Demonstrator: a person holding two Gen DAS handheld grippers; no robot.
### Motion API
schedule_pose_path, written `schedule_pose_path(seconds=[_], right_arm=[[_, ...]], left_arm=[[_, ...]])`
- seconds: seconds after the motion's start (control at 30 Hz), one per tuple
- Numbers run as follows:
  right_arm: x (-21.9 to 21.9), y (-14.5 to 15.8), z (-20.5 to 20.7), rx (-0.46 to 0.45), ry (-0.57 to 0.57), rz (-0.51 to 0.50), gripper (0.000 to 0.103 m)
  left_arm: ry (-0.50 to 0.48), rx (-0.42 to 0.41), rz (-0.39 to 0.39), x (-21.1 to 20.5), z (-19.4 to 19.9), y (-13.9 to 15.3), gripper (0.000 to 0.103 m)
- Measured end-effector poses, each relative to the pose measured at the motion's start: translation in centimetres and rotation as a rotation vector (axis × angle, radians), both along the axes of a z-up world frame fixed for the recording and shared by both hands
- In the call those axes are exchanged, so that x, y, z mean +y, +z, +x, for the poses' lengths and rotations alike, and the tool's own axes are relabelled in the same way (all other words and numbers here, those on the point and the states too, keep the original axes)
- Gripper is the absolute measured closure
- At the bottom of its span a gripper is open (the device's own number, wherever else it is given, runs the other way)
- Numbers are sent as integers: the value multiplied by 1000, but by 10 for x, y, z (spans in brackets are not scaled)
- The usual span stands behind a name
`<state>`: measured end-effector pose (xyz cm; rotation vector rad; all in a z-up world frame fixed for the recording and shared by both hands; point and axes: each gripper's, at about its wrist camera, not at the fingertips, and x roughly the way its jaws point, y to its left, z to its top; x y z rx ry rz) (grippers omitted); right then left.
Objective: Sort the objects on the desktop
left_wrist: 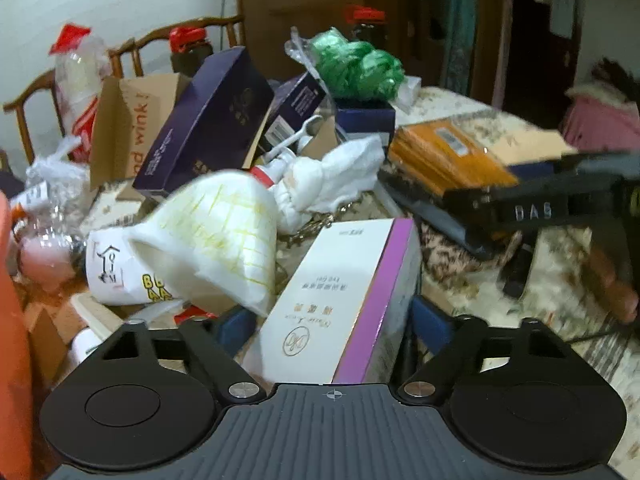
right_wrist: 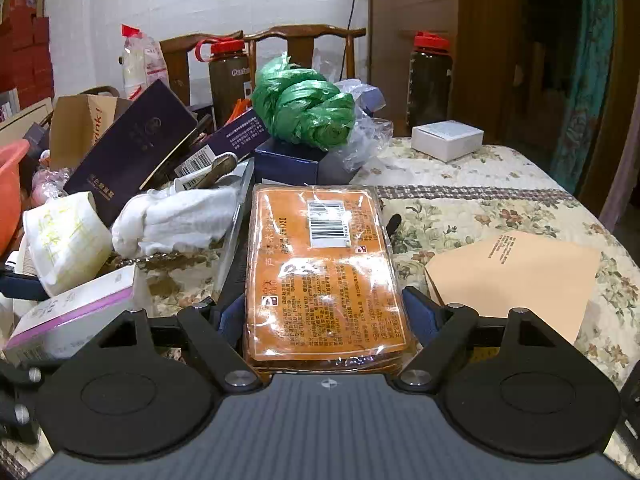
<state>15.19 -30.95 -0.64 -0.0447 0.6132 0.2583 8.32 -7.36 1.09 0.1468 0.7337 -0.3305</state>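
Observation:
My left gripper (left_wrist: 334, 320) is shut on a white box with a purple side (left_wrist: 340, 304), its blue fingers pressed against both sides. The same box shows low at the left of the right wrist view (right_wrist: 76, 312). My right gripper (right_wrist: 324, 312) is shut on an orange plastic-wrapped packet with a barcode (right_wrist: 324, 272), which lies over a dark flat item. The packet and the right gripper's black body (left_wrist: 532, 208) show at the right of the left wrist view, the packet (left_wrist: 448, 156) pointing toward the pile.
A cluttered pile fills the left: dark purple boxes (right_wrist: 132, 148), a cardboard box (left_wrist: 128, 128), white cloth (right_wrist: 180, 216), a white bag (left_wrist: 216, 236), a green plastic bundle (right_wrist: 308, 108). A tan envelope (right_wrist: 516, 276) and small white box (right_wrist: 448, 140) lie on the floral cloth (right_wrist: 480, 208). Chairs and bottles stand behind.

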Motion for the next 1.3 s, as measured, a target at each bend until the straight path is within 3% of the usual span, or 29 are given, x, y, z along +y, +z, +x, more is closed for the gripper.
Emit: schedule_pose_path(seconds=[0.13,0.33,0.4,0.47,0.7,0.8,0.83,0.87,1.03,1.17,1.3], right_arm=[[1,-1,-4,-14,-1,-4,20],[0,-1,-5,-14,-2,5,20],[1,-1,-5,-16,-1,-1,20],[2,-2,-5,-16,-3,-4,19],[3,-2,-5,-20,-7,-8,19],[3,-2,-5,-21,-7,-11,18],[4,-3,-5,-22,-8,-12,18],[4,-3,-5,-23,-7,-14,18],[3,-3,-5,-22,-9,-9,18],[3,-3,-5,-23,-8,-9,18],[2,-3,-5,-23,-10,-6,18]], left_arm=[[-6,-63,12,-2,-9,9,30],[-16,-68,-15,-3,-14,12,37],[-35,-65,-46,-1,-19,12,30],[-37,-46,-47,-3,-17,9,9],[-27,41,-122,9,9,-3,8],[-27,56,-172,18,16,0,14],[-28,58,-182,19,18,0,26],[-30,65,-193,20,19,-1,32],[-37,63,-160,15,11,-4,32],[-35,59,-153,11,1,-7,21],[6,55,-168,13,-2,-10,25]])
